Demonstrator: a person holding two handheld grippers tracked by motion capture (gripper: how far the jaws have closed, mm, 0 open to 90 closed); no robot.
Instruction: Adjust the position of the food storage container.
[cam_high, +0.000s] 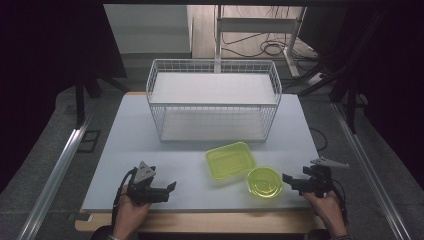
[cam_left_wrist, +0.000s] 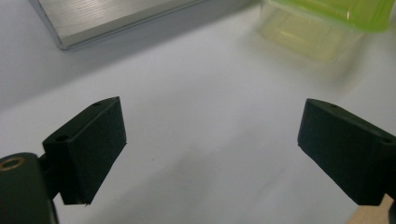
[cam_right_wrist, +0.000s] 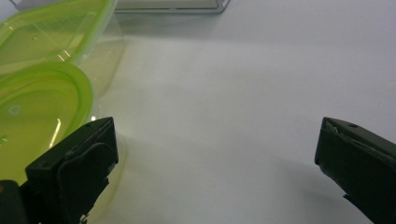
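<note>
In the right gripper view, the round green container (cam_right_wrist: 32, 116) is cut off by the left edge and partly hidden behind one jaw; the rectangular green container (cam_right_wrist: 51, 28) runs off the top. In the left gripper view, that rectangular container is blurred and cropped at the upper right corner.

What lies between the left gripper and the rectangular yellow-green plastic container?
Only bare white table, in the high view, between left gripper and rectangular yellow-green plastic container.

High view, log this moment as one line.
left tool: open, nothing held | right tool: open, beside round container | rectangular container: before wire basket
</note>
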